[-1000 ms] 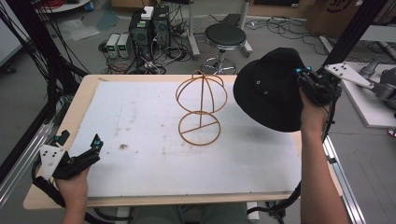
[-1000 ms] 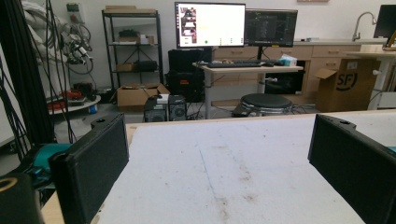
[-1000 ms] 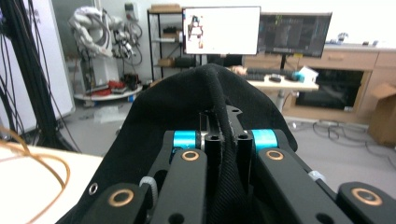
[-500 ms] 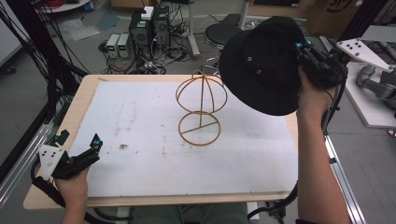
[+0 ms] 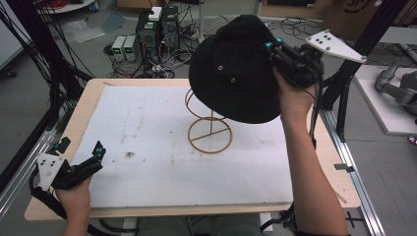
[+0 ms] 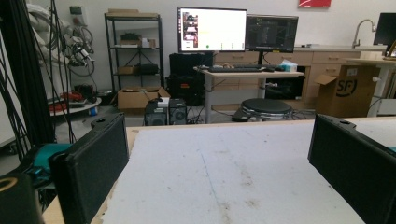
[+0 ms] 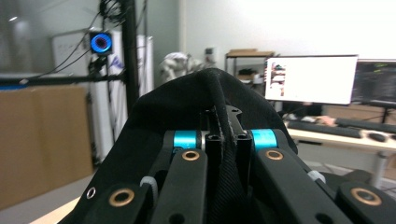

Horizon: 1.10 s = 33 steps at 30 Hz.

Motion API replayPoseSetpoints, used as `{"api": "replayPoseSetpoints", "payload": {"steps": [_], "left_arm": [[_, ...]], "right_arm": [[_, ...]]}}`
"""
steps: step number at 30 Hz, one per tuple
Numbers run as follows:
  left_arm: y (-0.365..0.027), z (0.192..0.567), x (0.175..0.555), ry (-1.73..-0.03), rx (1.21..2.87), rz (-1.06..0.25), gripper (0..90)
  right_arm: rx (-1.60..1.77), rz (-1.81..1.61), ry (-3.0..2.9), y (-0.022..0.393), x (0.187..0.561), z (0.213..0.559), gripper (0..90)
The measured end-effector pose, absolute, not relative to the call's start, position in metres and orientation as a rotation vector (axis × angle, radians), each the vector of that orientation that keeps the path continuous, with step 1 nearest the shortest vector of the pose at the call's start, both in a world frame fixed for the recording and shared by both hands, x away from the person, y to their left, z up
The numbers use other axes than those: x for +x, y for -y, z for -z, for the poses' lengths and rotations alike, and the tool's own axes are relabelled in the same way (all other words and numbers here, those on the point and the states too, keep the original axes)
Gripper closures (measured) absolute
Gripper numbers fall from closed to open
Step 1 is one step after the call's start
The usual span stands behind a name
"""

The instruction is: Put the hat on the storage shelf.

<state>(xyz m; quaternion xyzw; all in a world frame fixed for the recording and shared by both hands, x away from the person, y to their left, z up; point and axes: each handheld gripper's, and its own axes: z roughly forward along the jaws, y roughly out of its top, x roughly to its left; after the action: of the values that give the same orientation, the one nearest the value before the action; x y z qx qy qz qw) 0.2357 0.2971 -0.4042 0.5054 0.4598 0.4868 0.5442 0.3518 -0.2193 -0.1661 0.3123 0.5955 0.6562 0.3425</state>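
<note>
A black bucket hat [image 5: 236,69] hangs in the air above the wire hat stand [image 5: 209,130], covering the stand's upper loops. My right gripper [image 5: 275,49] is shut on the hat's brim at its right side. In the right gripper view the jaws pinch a fold of the black hat [image 7: 201,107] between them. The copper-coloured stand rests on the white table top [image 5: 147,147] near its middle. My left gripper [image 5: 98,150] lies at the table's front left corner, held by a hand, its jaws open and empty. Its wide-apart fingers [image 6: 91,168] frame bare table.
Computer cases and cables [image 5: 147,34] lie on the floor beyond the table's far edge. A black frame post [image 5: 344,93] stands close to the table's right side. A stool [image 6: 266,107] and desks with monitors [image 6: 212,30] stand farther off.
My right gripper has carried the hat up and to the left, from beside the stand at the table's right edge to over the stand's top. The left gripper has stayed put.
</note>
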Motion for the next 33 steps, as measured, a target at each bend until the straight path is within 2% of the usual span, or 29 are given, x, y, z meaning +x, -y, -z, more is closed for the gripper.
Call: {"api": "replayPoseSetpoints", "payload": {"steps": [11, 23, 25, 29, 33], "left_arm": [[-0.298, 0.405, 0.235, -1.098, 1.194, -1.155, 5.5], [-0.3, 0.405, 0.236, -1.102, 1.192, -1.153, 5.5], [-0.3, 0.405, 0.235, -1.103, 1.192, -1.155, 5.5], [-0.301, 0.406, 0.235, -1.107, 1.194, -1.155, 5.5], [-0.301, 0.405, 0.236, -1.103, 1.198, -1.156, 5.5]], "right_arm": [[0.796, -1.683, -1.712, 0.165, 0.363, 0.197, 88.3], [0.836, -1.583, -1.806, 0.151, 0.38, 0.223, 86.6], [0.834, -1.561, -1.819, 0.149, 0.381, 0.226, 84.4], [0.834, -1.57, -1.801, 0.148, 0.381, 0.227, 73.5], [0.838, -1.564, -1.783, 0.149, 0.38, 0.224, 68.1]]}}
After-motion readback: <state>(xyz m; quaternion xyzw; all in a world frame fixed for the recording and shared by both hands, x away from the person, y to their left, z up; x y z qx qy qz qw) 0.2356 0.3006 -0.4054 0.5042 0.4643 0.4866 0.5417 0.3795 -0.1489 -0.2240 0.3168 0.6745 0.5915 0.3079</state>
